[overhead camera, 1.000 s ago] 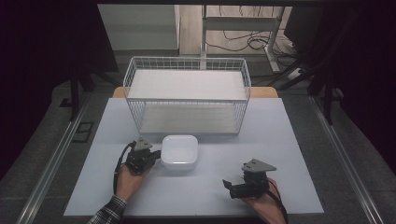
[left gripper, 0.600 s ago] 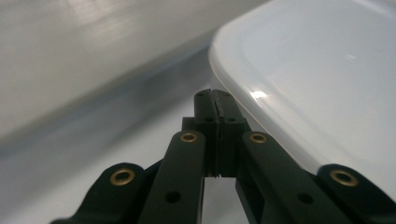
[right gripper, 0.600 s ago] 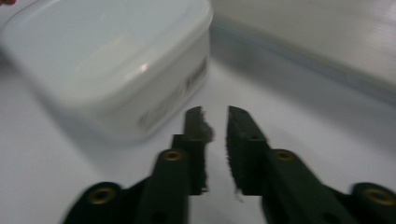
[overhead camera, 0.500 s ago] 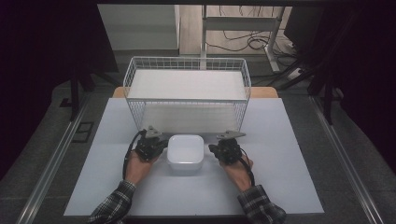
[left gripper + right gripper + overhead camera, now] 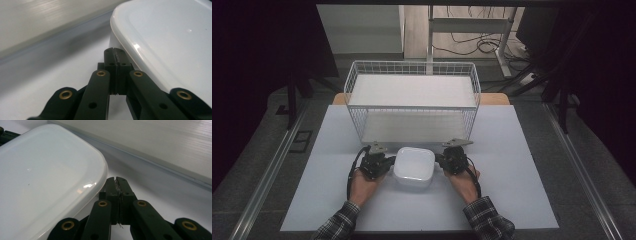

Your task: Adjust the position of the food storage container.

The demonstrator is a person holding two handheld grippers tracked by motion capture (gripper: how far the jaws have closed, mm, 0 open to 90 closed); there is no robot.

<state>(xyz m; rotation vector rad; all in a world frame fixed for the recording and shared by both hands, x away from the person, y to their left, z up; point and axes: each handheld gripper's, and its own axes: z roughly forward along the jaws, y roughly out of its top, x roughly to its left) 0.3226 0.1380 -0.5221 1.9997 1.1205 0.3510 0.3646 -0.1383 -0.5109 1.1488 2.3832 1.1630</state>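
White table; rigid, slick, light-looking box; left gripper, right gripper jaws together, squeeze under rim.

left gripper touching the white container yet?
Cannot tell. In the left gripper view the left gripper has its jaws shut, tips right beside the white container under its rim, but neither contact nor gap shows plainly. The high view is too coarse.

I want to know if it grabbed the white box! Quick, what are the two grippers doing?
Left gripper: fingers closed, holding nothing, beside the white box.
Right gripper: fingers closed, holding nothing, at its other side.
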